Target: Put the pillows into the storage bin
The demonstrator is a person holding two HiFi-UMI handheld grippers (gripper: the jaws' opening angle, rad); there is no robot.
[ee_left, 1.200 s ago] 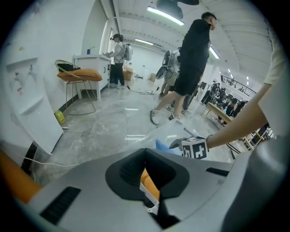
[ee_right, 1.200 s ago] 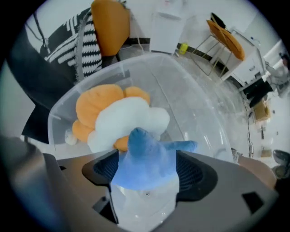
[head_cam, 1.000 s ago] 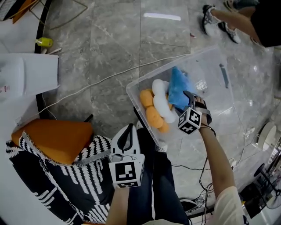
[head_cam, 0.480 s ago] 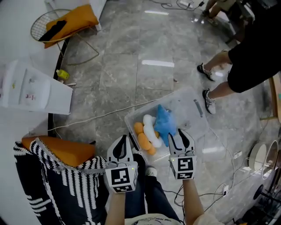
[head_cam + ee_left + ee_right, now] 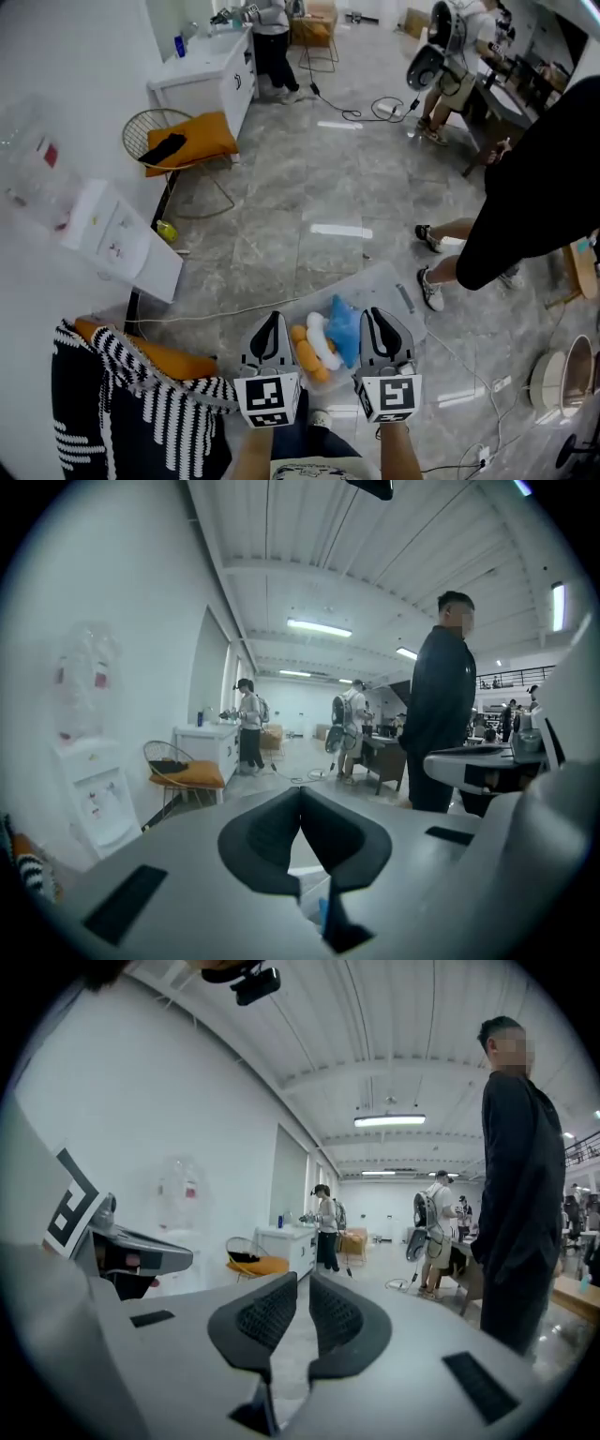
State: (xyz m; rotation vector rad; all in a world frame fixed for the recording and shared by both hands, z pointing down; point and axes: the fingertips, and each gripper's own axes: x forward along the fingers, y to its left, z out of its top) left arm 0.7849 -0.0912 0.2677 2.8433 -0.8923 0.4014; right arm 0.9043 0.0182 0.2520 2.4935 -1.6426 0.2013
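Note:
The clear storage bin [image 5: 401,298] sits on the grey floor below my raised grippers. Inside it lie an orange pillow [image 5: 305,350], a white pillow [image 5: 322,340] and a blue pillow [image 5: 343,328]. My left gripper [image 5: 272,317] [image 5: 300,794] is held high over the bin's near left side, shut and empty. My right gripper [image 5: 375,312] [image 5: 302,1283] hovers beside it. Its jaws have just been closing and stand all but together, with nothing between them. Another orange pillow [image 5: 159,357] lies on a black-and-white striped blanket [image 5: 141,408] at lower left.
A person in black [image 5: 539,202] stands right of the bin. A white water dispenser [image 5: 117,239] is at the left. A wire chair with an orange cushion [image 5: 192,141] stands beyond it. A white cable [image 5: 216,309] crosses the floor. More people work at the far end.
Both grippers rose well above the bin and the view tilted up to the room. The right gripper left the blue pillow in the bin and its jaws closed.

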